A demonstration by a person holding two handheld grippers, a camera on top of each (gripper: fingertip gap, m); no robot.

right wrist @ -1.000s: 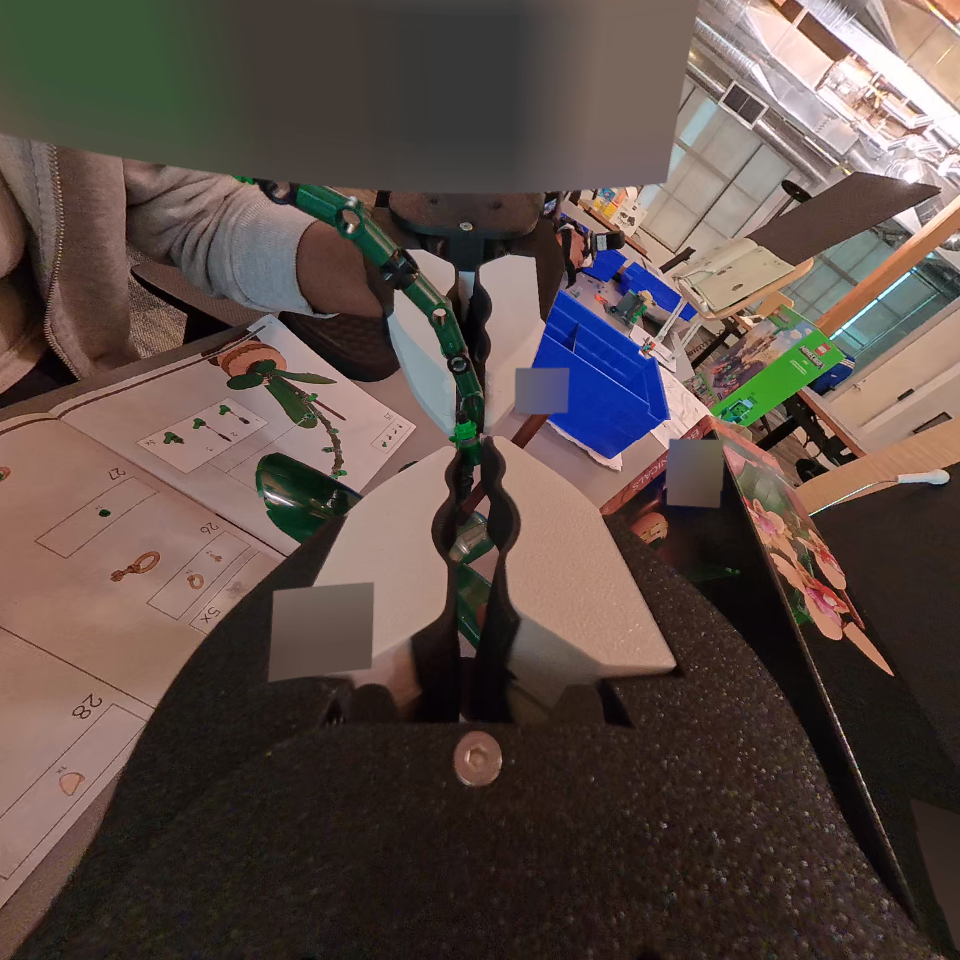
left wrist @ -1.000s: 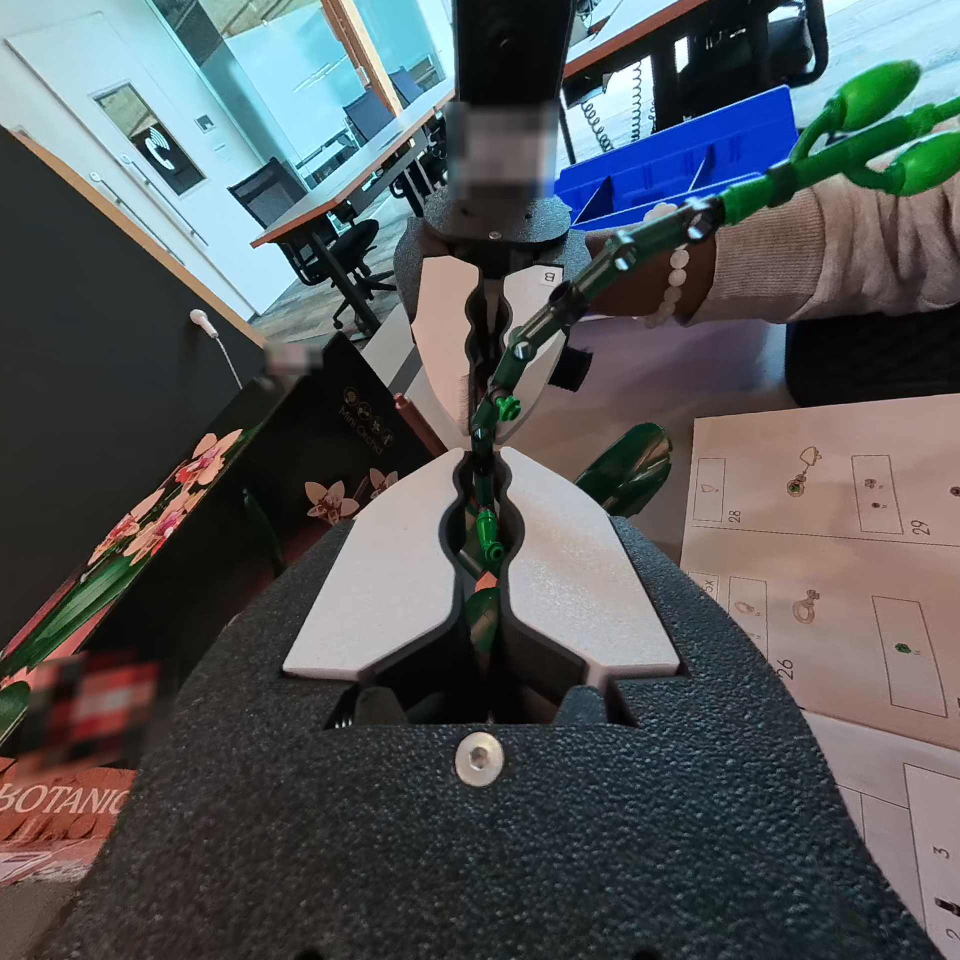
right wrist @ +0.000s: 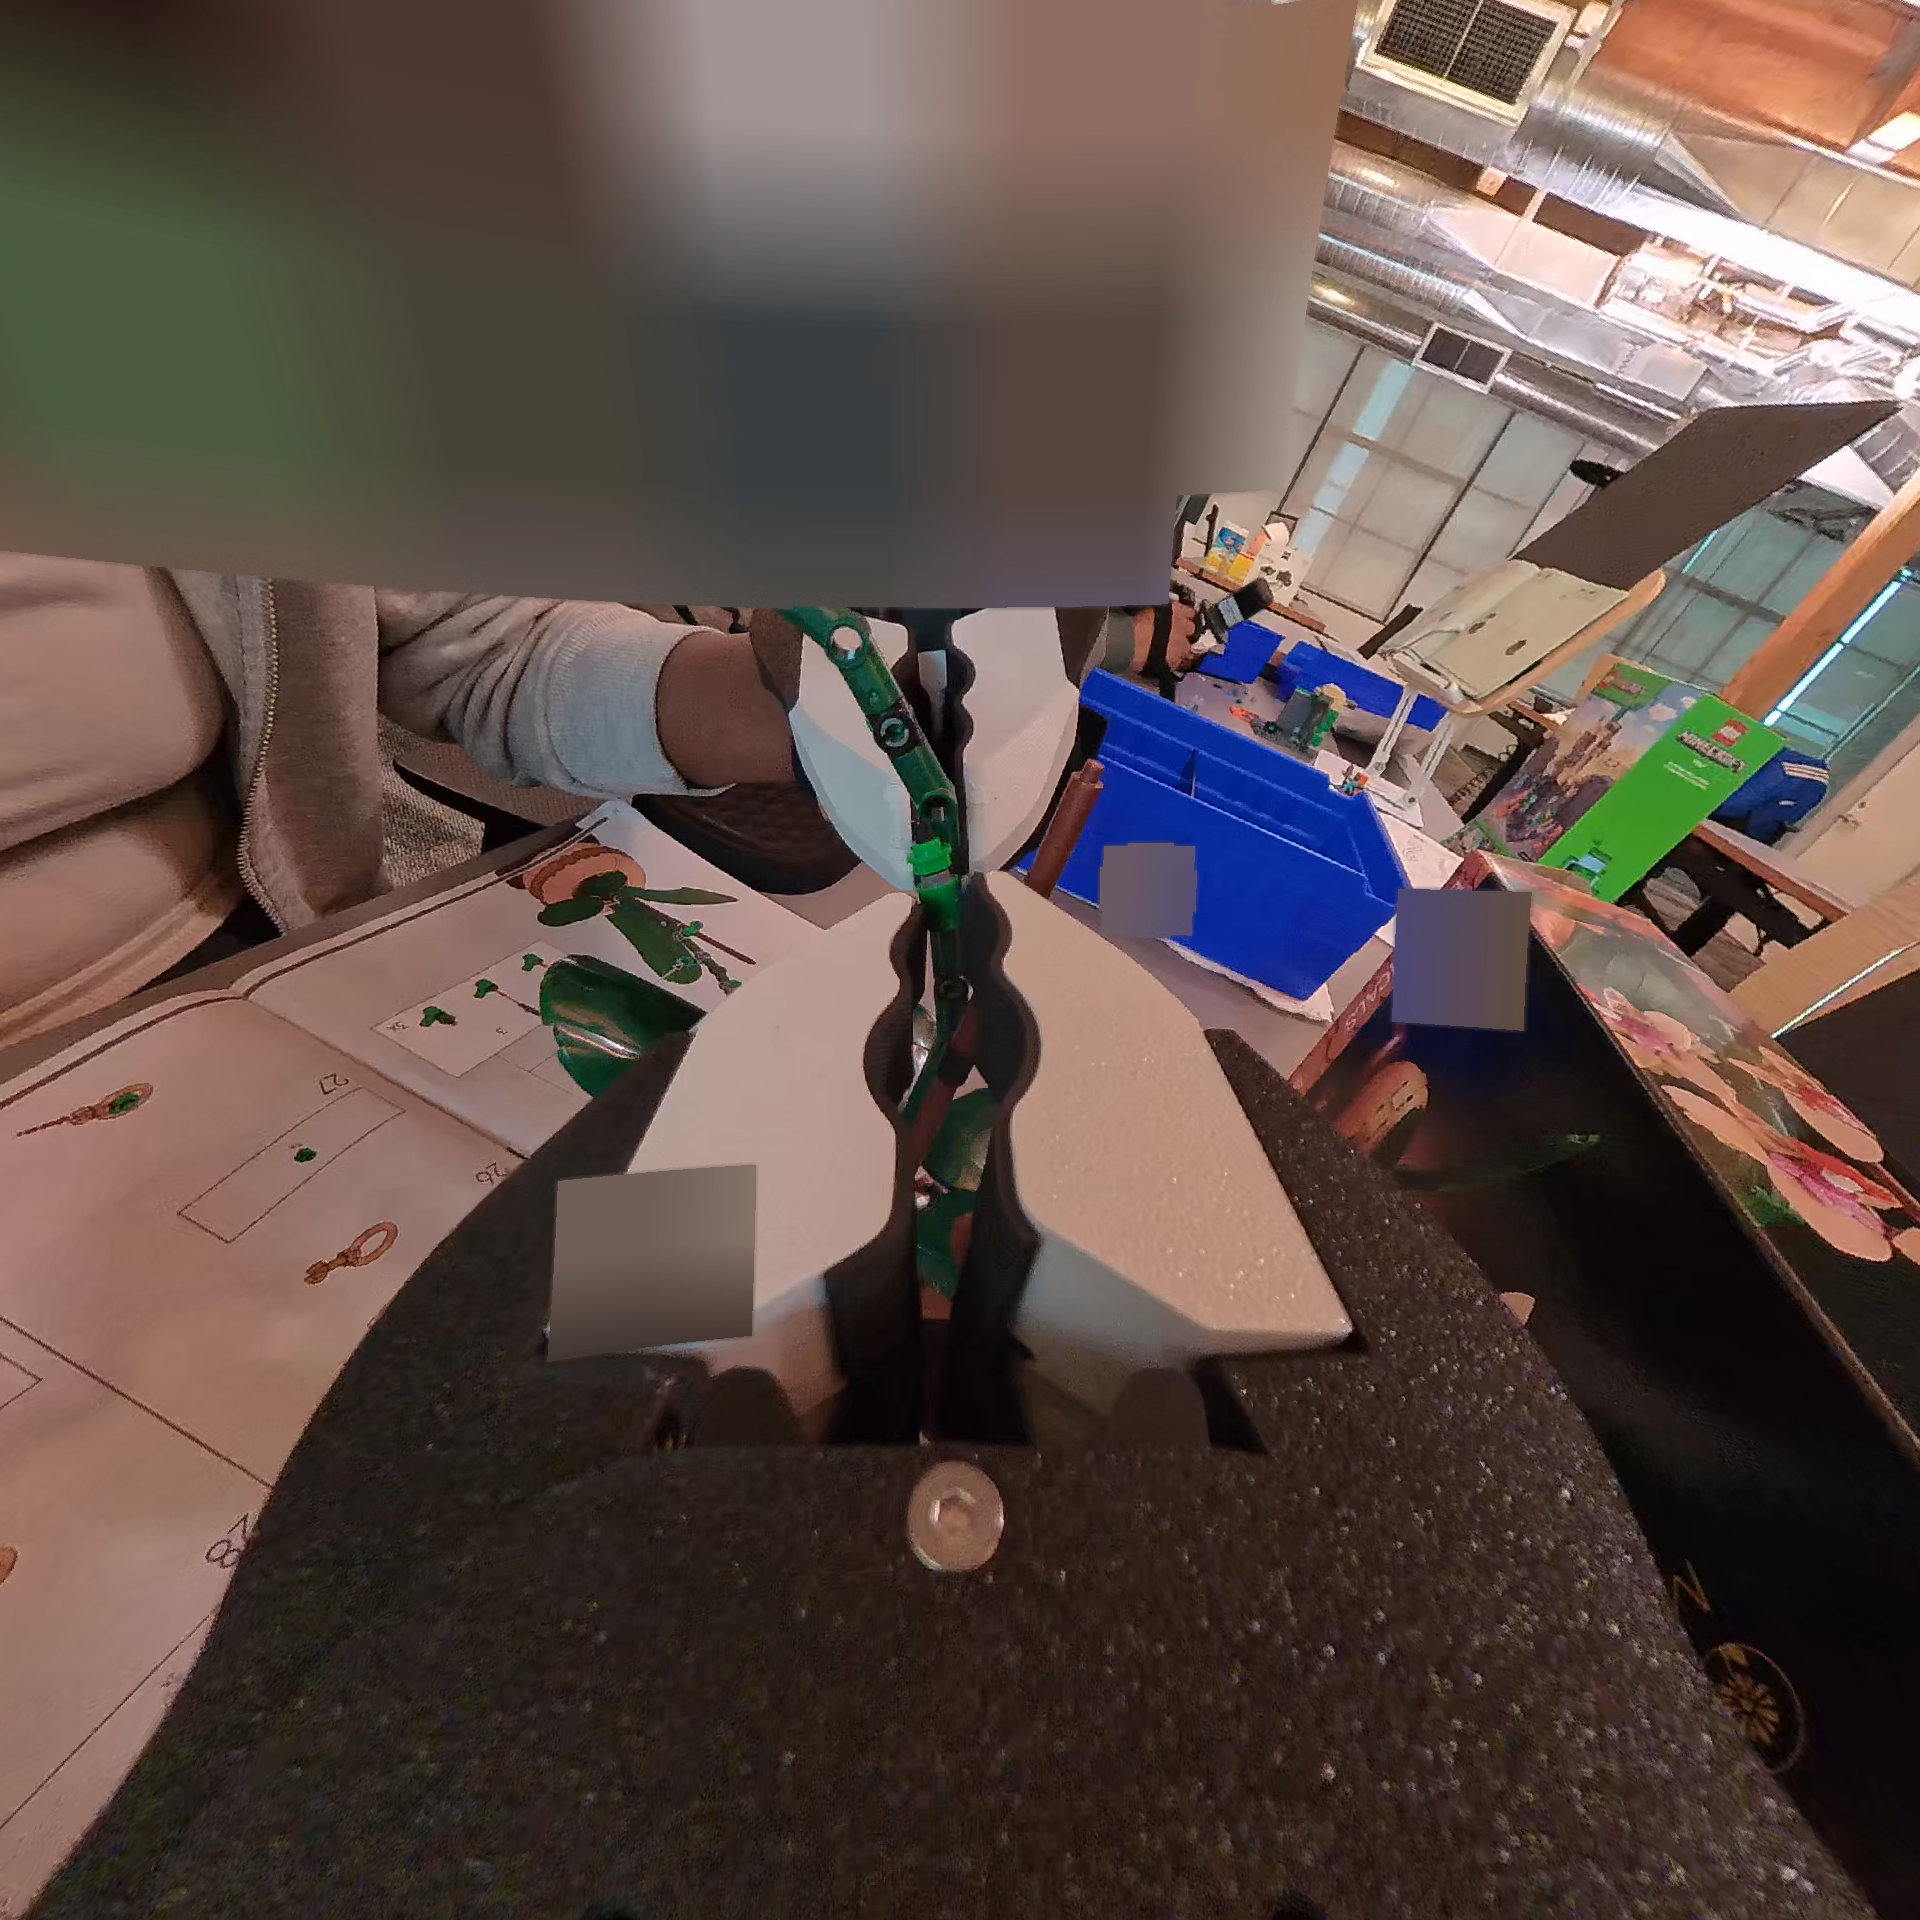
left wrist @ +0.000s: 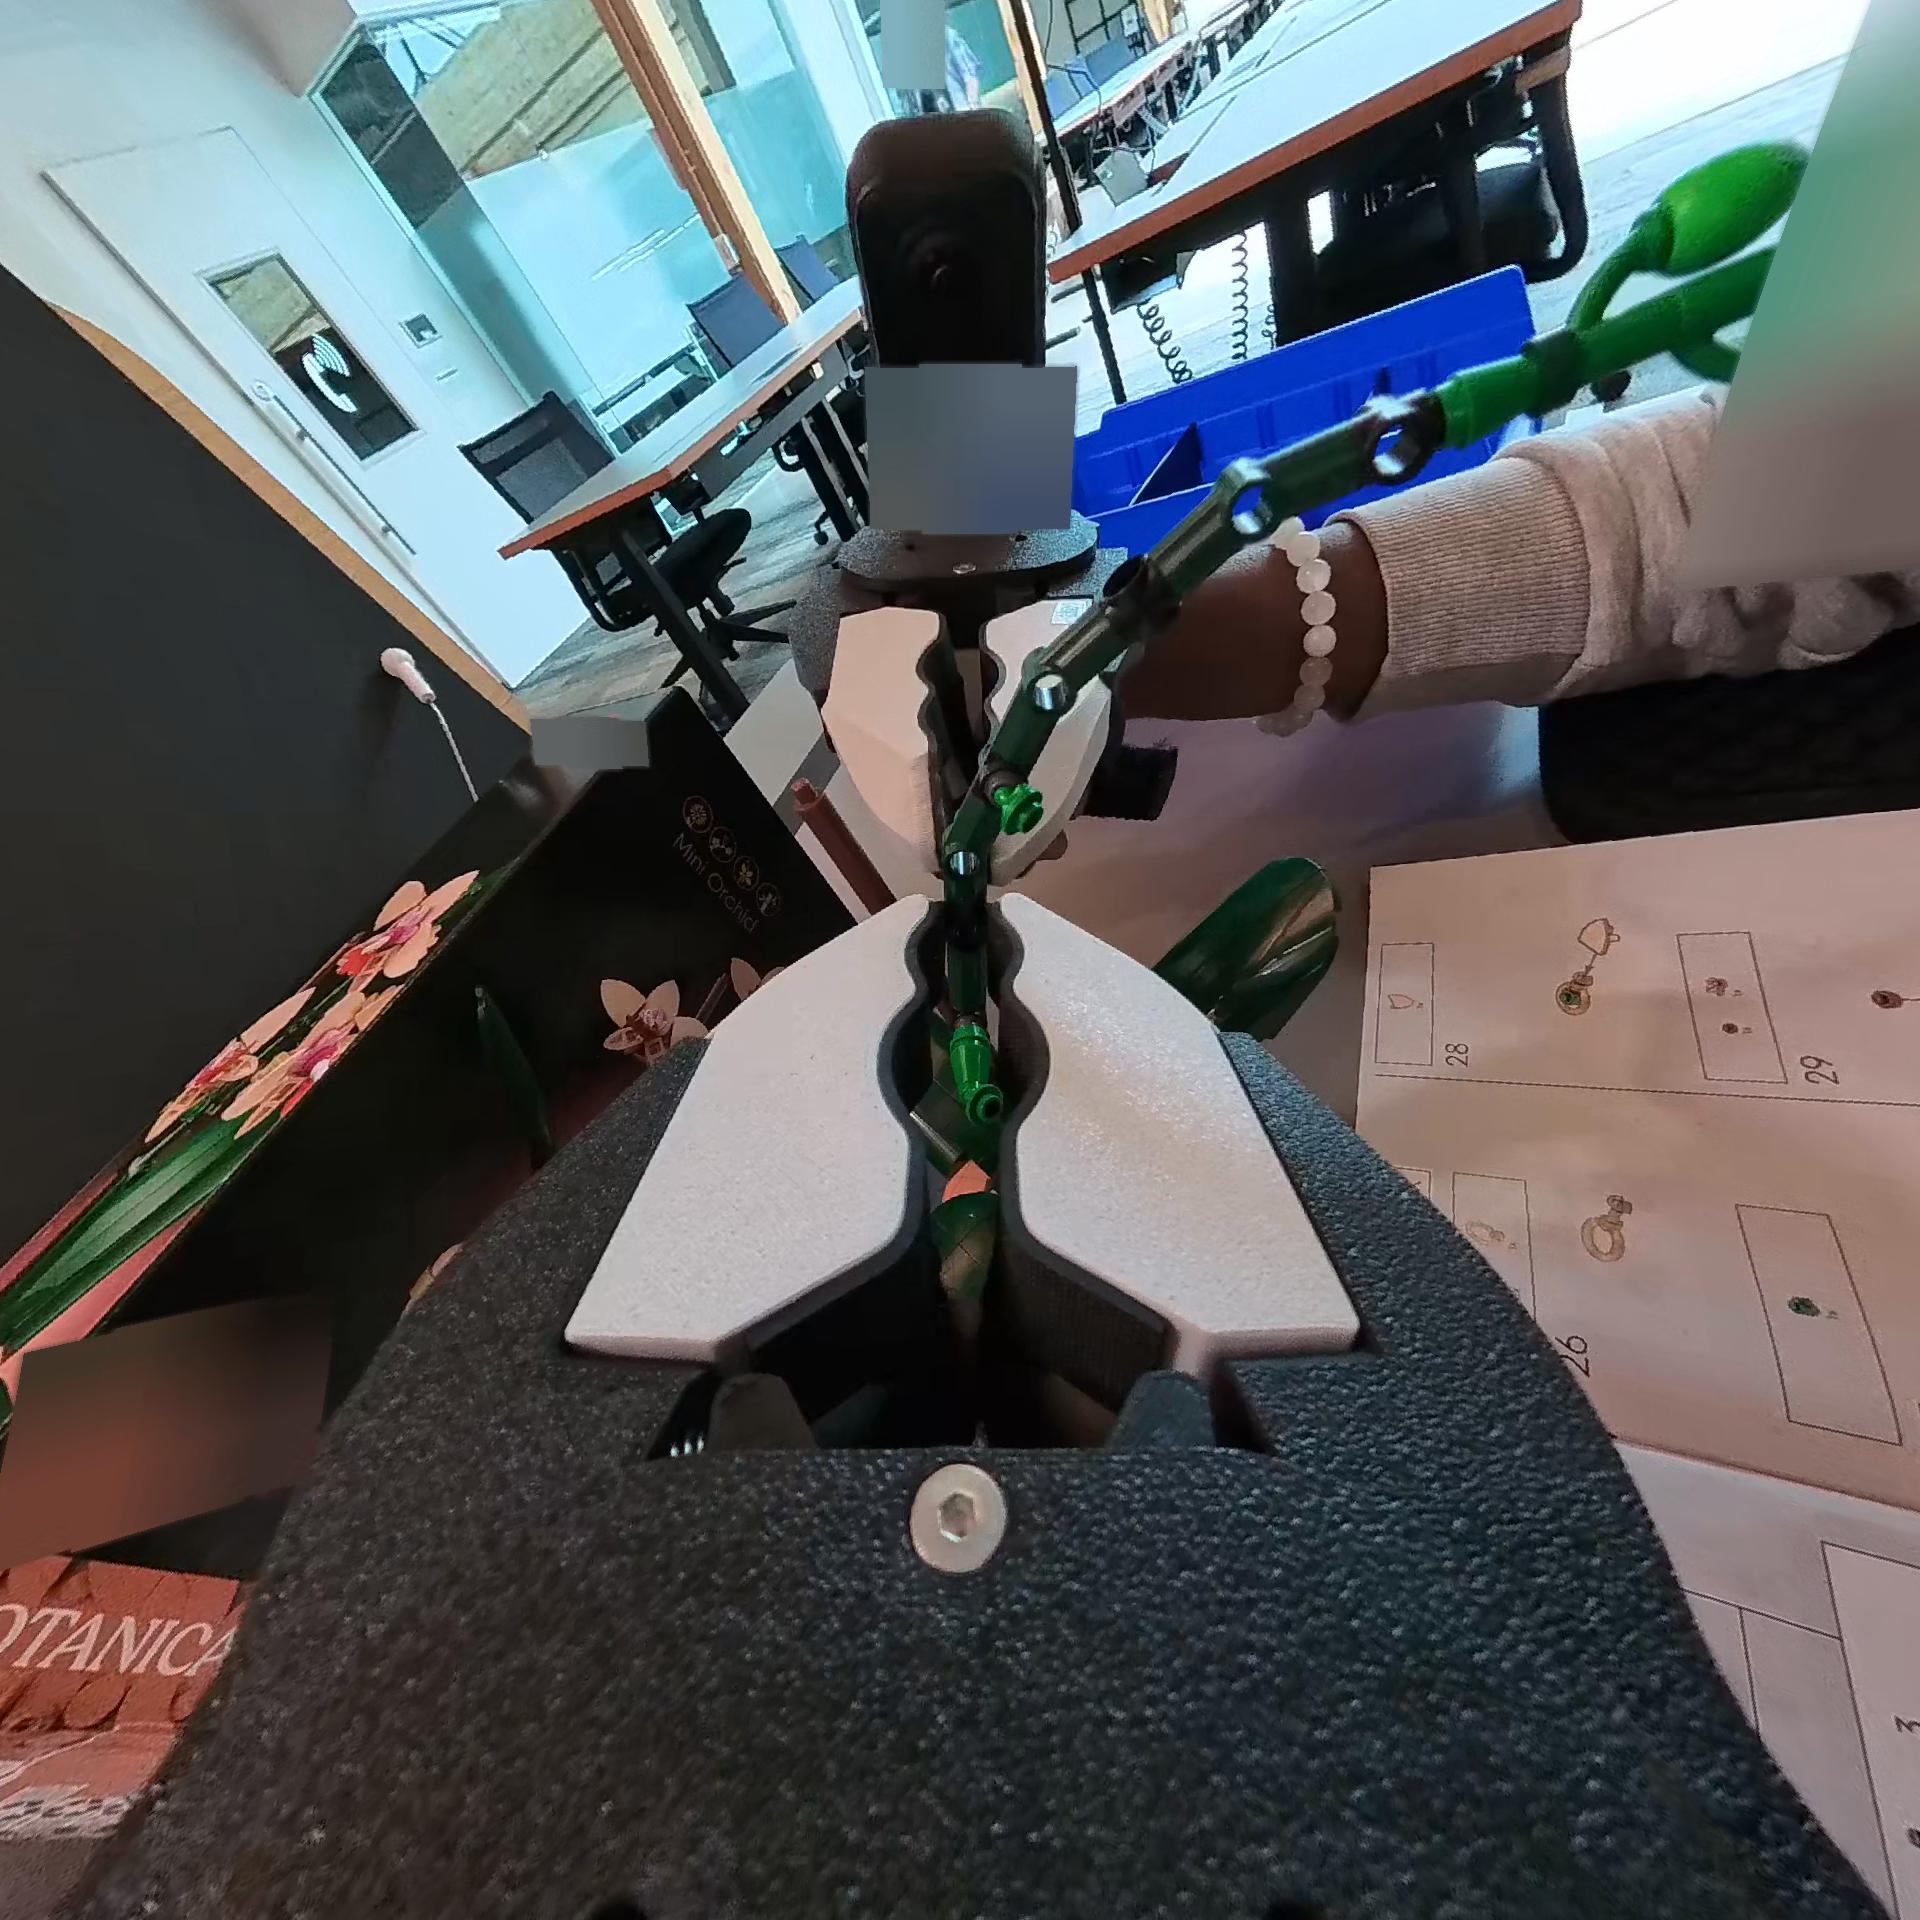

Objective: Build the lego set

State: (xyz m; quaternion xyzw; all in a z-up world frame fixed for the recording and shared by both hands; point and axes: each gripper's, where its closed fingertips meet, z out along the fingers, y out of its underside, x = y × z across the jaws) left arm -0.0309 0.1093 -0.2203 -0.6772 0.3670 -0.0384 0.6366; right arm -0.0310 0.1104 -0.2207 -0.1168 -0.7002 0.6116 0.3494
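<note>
Your left gripper [left wrist: 961, 914] and your right gripper [right wrist: 951, 904] meet tip to tip, and both sets of jaws are clenched on the green stem [left wrist: 1081, 649]. The stem bends up past your sleeve [left wrist: 1538, 540]. The open booklet [left wrist: 1662, 1143] lies on the bench beside the stem.

A blue plastic bin [right wrist: 1236, 842] with dividers stands on the table's far side, a white sheet of paper tucked under its near edge. Farther right, a bright green boxed set [right wrist: 1673, 790] stands on another table. Far left in the left wrist view, office chairs [left wrist: 644, 520] sit at long wood-edged desks [left wrist: 727, 416] before glass partitions [left wrist: 582, 229]. Silver ducts [right wrist: 1600, 208] run overhead.
</note>
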